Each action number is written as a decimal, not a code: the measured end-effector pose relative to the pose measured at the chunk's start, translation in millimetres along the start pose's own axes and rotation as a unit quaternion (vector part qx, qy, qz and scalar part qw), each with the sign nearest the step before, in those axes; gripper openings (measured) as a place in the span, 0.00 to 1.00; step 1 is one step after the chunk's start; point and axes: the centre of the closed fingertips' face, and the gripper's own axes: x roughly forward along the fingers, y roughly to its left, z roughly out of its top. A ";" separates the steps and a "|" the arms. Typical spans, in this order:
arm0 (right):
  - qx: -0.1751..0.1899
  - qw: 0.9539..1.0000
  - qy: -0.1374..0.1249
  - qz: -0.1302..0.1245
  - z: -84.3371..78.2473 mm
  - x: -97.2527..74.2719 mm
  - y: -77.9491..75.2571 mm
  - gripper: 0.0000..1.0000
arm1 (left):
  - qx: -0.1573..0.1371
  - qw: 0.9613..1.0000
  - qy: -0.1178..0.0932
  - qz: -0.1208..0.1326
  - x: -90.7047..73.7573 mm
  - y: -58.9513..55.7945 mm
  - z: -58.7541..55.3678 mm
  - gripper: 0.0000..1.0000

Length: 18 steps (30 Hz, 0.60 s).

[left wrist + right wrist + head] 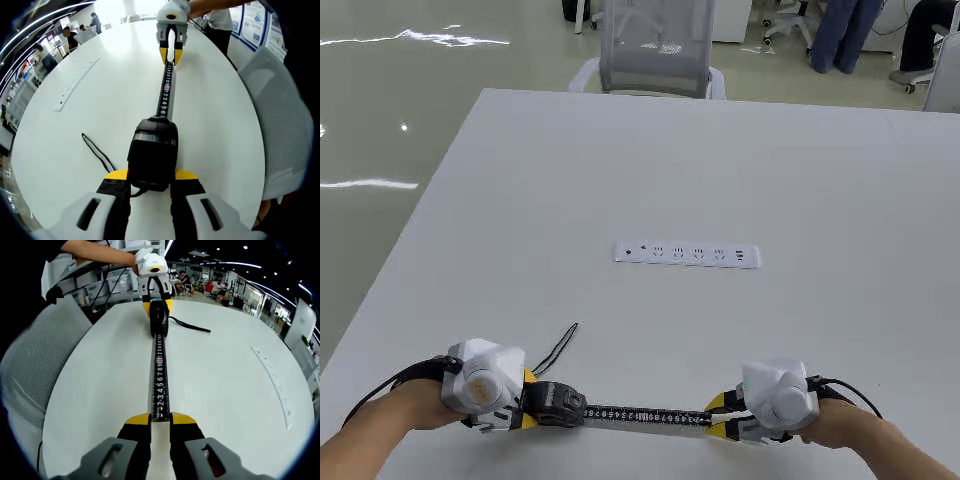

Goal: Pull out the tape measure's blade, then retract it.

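Left gripper (527,400): clamped tape measure (558,405), lower left.
Right gripper (717,416): pinched blade (645,415) tip (blade extended), lower right.

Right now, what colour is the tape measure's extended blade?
The flat extended blade is black with white numerals, some red; clearest in the right gripper view.

White table (740,160), grey mesh chair (655,45), glossy floor (390,110)

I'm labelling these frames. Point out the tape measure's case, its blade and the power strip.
tape measure case (152,150), left gripper view, top of the black housing.
blade (160,385), right gripper view, on the printed numbers.
power strip (687,254), head view, middle sockets.
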 end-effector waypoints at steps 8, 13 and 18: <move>-0.003 1.000 0.004 0.000 -1.7 -1.8 1.0 0.12 | 0.001 1.000 0.000 0.001 0.1 -0.2 0.3 0.26; -0.002 1.000 0.006 0.002 -3.8 -3.3 2.0 0.12 | 0.001 1.000 0.000 0.000 0.2 -0.5 0.4 0.26; -0.001 1.000 0.007 0.002 -5.7 -4.3 2.1 0.12 | 0.001 1.000 0.000 0.001 -0.2 -0.7 1.1 0.26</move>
